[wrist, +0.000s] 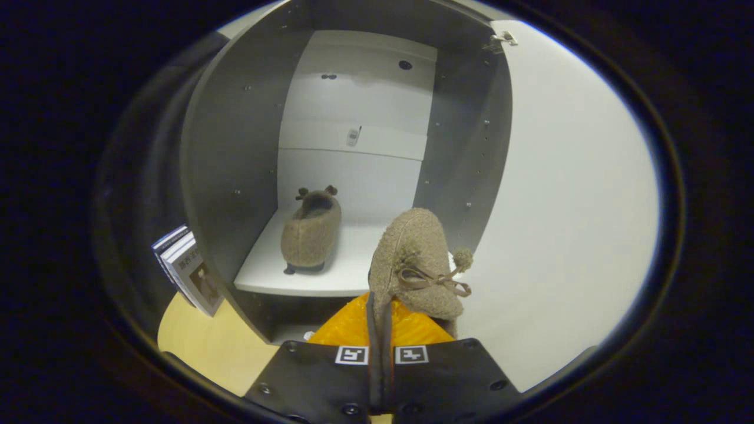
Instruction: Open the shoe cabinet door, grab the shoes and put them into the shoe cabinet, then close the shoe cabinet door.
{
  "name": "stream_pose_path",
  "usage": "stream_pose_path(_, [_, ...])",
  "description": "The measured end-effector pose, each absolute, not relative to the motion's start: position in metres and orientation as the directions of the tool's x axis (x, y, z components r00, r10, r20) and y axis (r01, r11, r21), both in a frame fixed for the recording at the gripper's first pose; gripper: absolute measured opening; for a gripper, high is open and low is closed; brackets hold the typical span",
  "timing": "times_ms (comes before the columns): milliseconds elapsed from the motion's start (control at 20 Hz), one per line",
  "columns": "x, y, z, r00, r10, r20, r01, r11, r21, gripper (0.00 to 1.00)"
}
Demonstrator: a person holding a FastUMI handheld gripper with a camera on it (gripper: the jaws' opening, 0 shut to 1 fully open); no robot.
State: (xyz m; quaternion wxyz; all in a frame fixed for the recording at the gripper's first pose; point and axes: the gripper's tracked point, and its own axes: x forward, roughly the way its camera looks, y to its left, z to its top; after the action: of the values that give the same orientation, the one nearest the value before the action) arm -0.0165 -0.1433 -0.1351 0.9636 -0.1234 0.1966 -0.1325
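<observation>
The shoe cabinet stands open ahead of the gripper, its grey side walls framing a pale back panel and one white shelf low inside. Its one door is swung wide to the right, a broad white slab, with a metal hinge at its top inner corner. The cabinet rests on a light wooden floor, seen at the near left.

Two shoes are in sight, both fuzzy brown slippers. The first slipper lies on the shelf toward the left, lengthwise, its opening at the far end. The second slipper hangs toe-up just ahead of the fingers, near the right front edge of the shelf, a ribbon bow and one pompom on its near face.

The gripper has its two fingers pressed close together, pinching the edge of the second slipper between them.

Outside the cabinet, against its left wall, a small stack of books leans on the floor. One small pale tag-like object sits on the back panel, too small to identify.
</observation>
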Motion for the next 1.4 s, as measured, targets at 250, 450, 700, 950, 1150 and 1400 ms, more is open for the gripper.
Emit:
stream_pose_path(250, [0.037,-0.137,-0.123,0.904,-0.276,-0.327,0.165,0.93,-0.329,0.03])
stream_pose_path(450, [0.074,-0.136,-0.122,0.908,-0.254,-0.333,0.127,0.925,-0.358,0.02])
stream_pose_path(700, [0.115,-0.149,-0.131,0.897,-0.241,-0.371,0.108,0.933,-0.344,0.03])
stream_pose_path(950, [0.146,-0.167,-0.148,0.873,-0.241,-0.424,0.099,0.939,-0.329,0.02])
stream_pose_path(1150, [0.164,-0.175,-0.164,0.852,-0.201,-0.484,0.082,0.963,-0.257,0.02])
stream_pose_path(1400, [0.189,-0.183,-0.175,0.844,-0.187,-0.502,0.033,0.953,-0.3,0.02])
